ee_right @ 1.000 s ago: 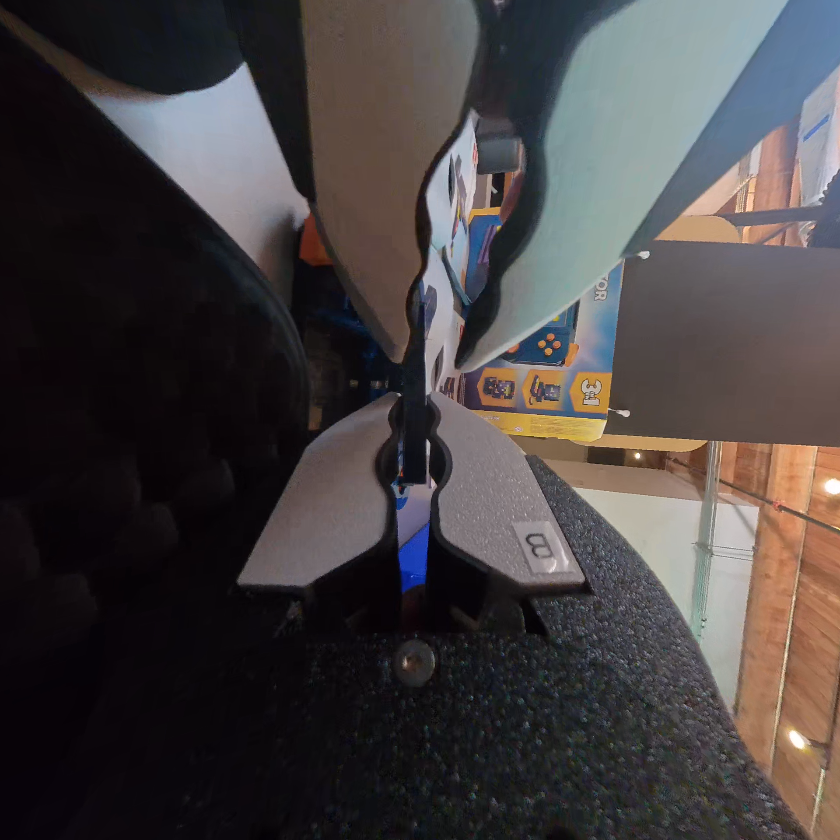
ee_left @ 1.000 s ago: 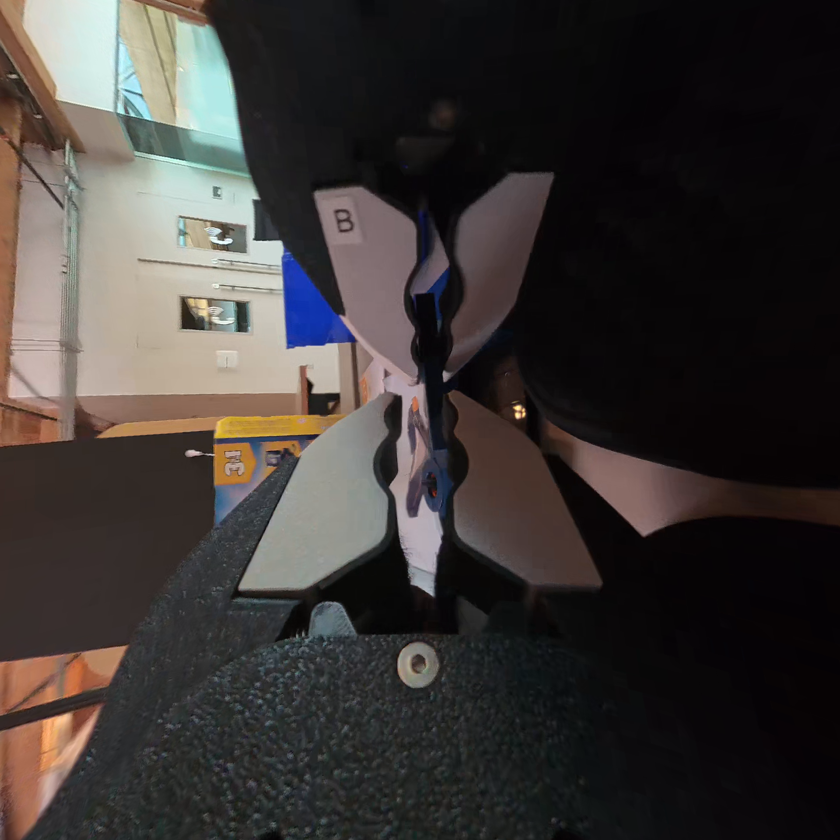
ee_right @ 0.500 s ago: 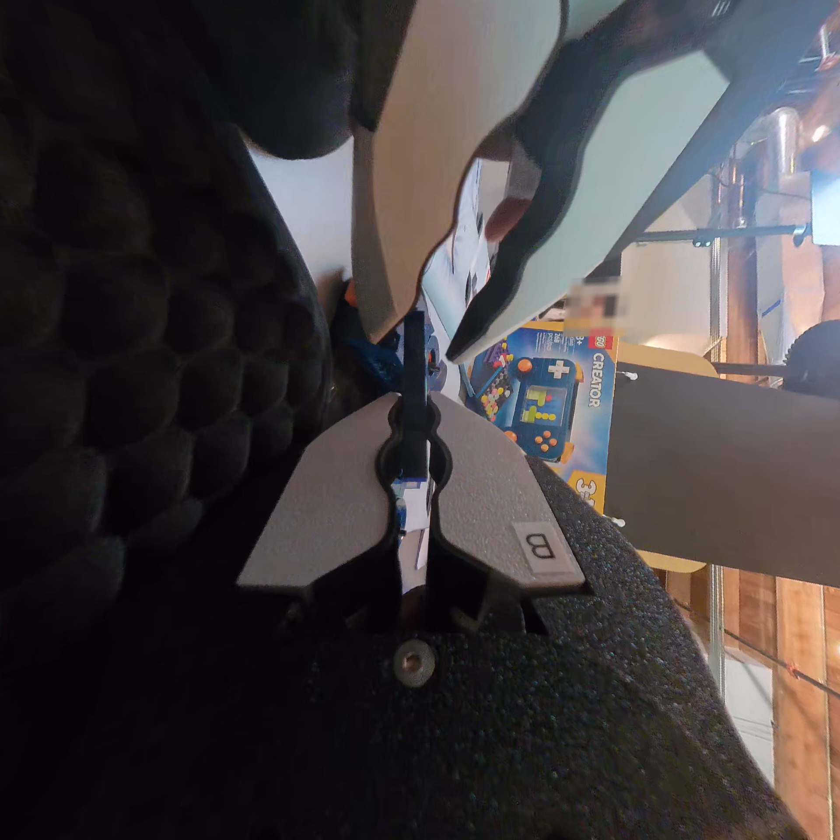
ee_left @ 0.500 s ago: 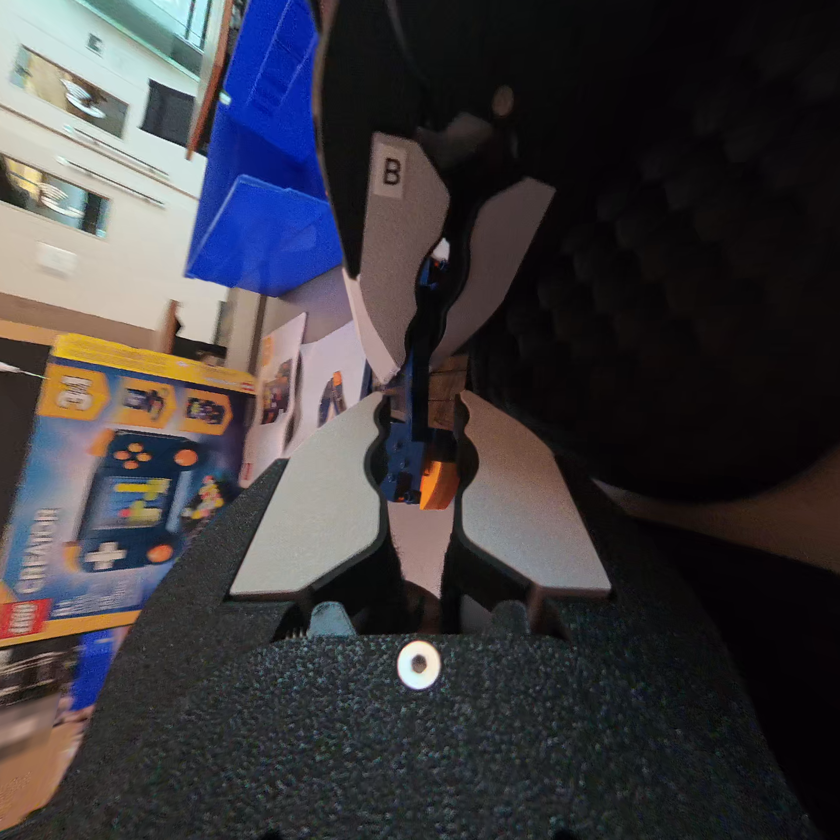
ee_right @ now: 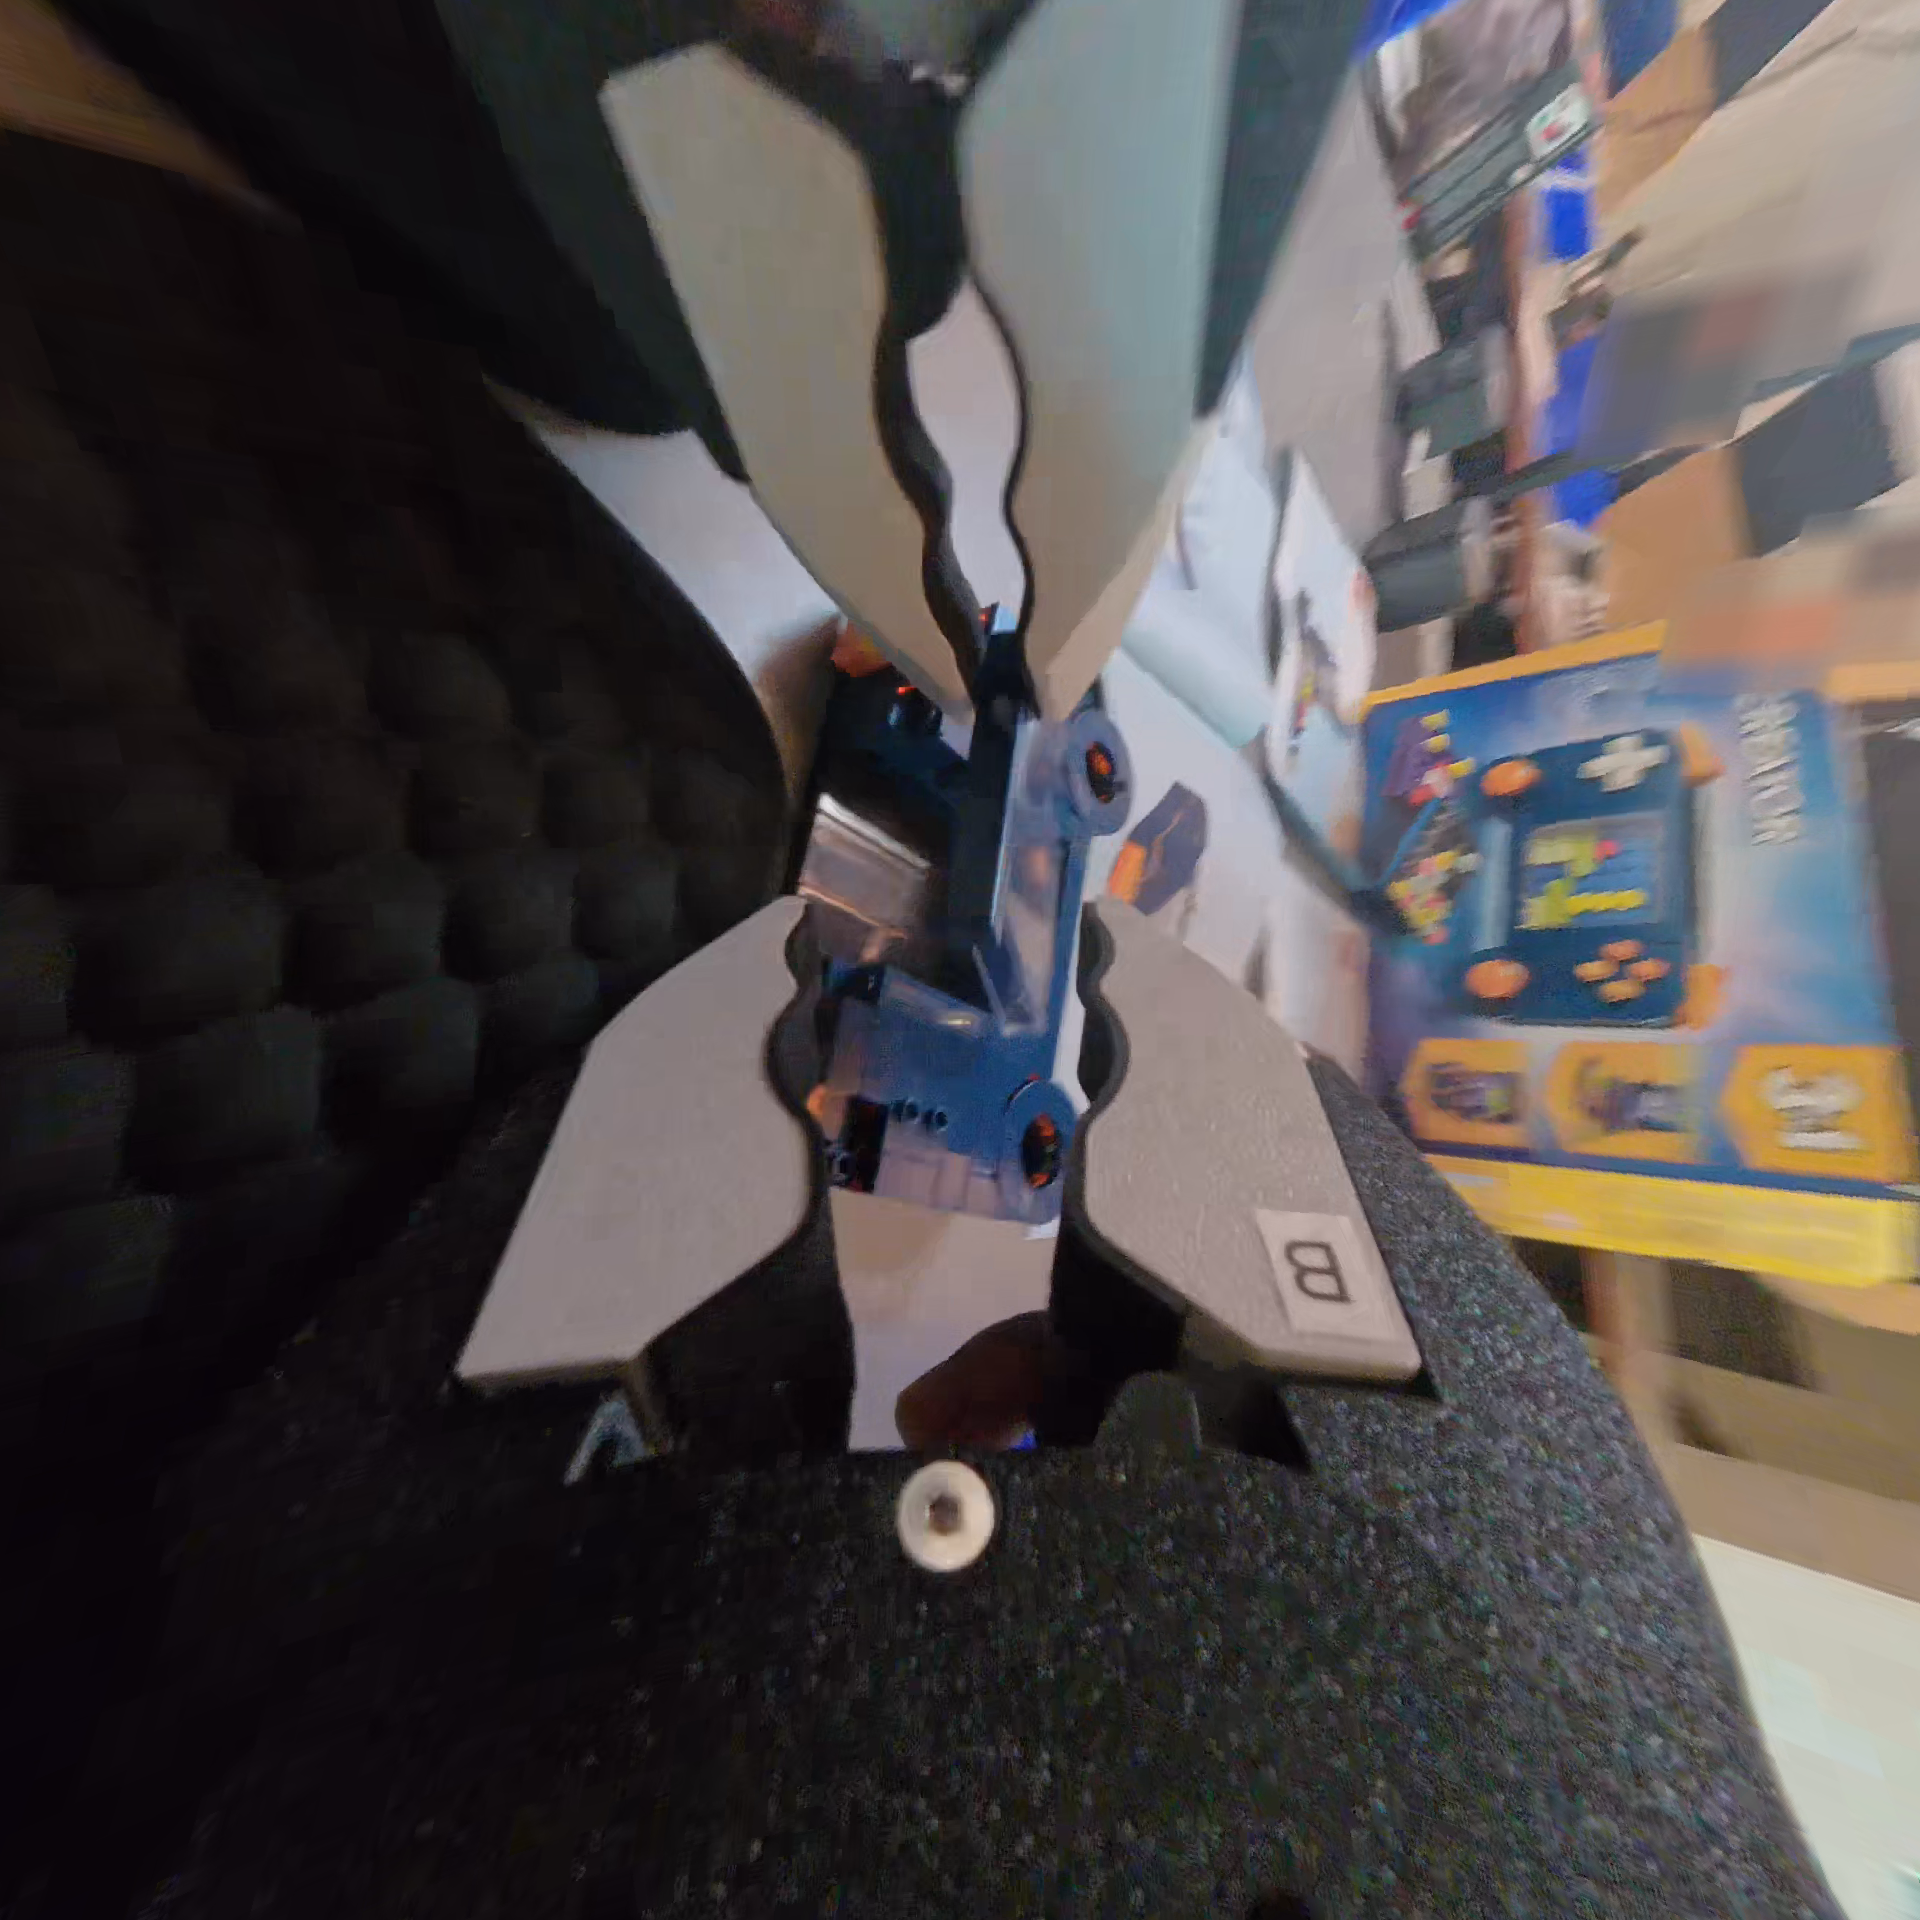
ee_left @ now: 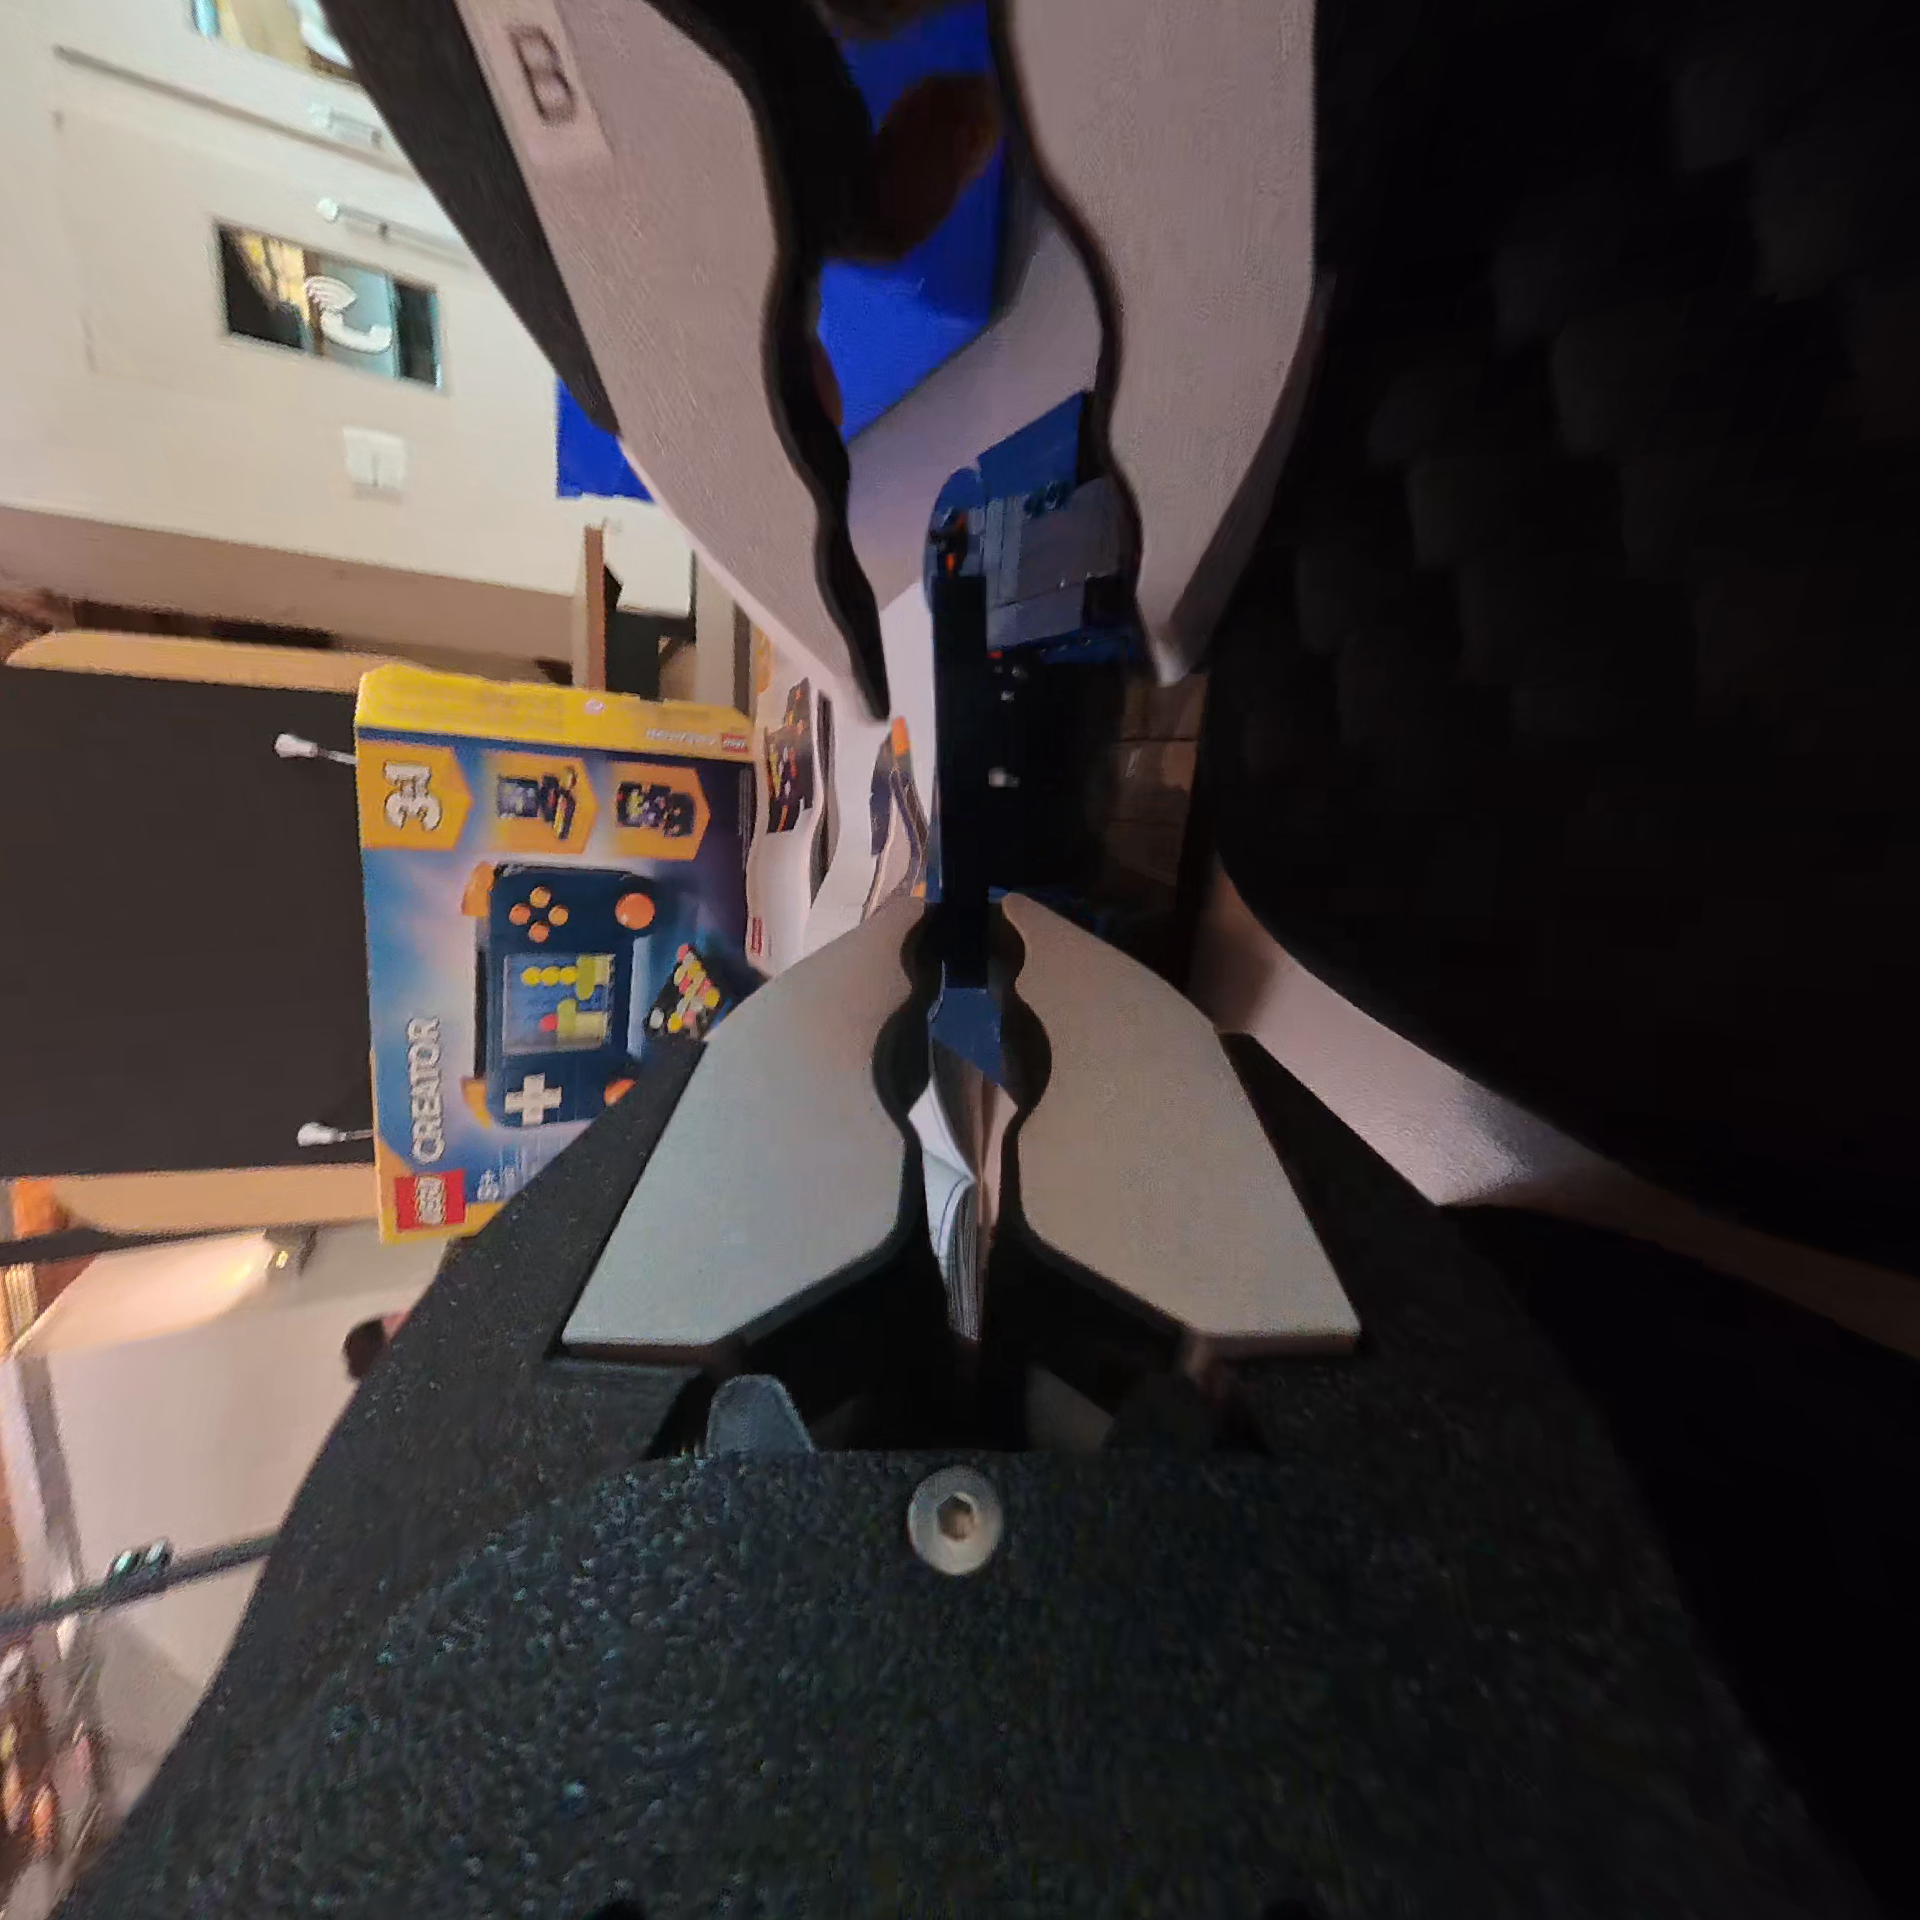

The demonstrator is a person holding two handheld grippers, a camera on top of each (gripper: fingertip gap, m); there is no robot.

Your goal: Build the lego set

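Observation:
A dark blue lego model (ee_right: 935,1081) with grey parts and orange pins hangs in the air between the two grippers. My left gripper (ee_left: 961,914) is shut on the model's thin dark blue edge (ee_left: 961,790). In the right wrist view the left gripper (ee_right: 1006,696) comes down from above, pinching that edge. My right gripper (ee_right: 945,914) is open, its fingers (ee_right: 675,1122) spread wide on either side of the model. In the left wrist view the right gripper (ee_left: 1023,686) reaches in from the top, jaws apart, with the model (ee_left: 1049,561) between them.
The yellow and blue lego box (ee_left: 551,935) stands behind, also in the right wrist view (ee_right: 1621,935). Instruction pages (ee_right: 1320,623) lie on the white table. A blue bin (ee_left: 914,332) is farther back. A black padded surface (ee_right: 260,831) fills one side. Both grippers' tips are close together, under 4 cm apart.
The right gripper was shut on the model's thin edge and has opened wide. Both views have swung, and the model now shows its broad side to the right wrist view.

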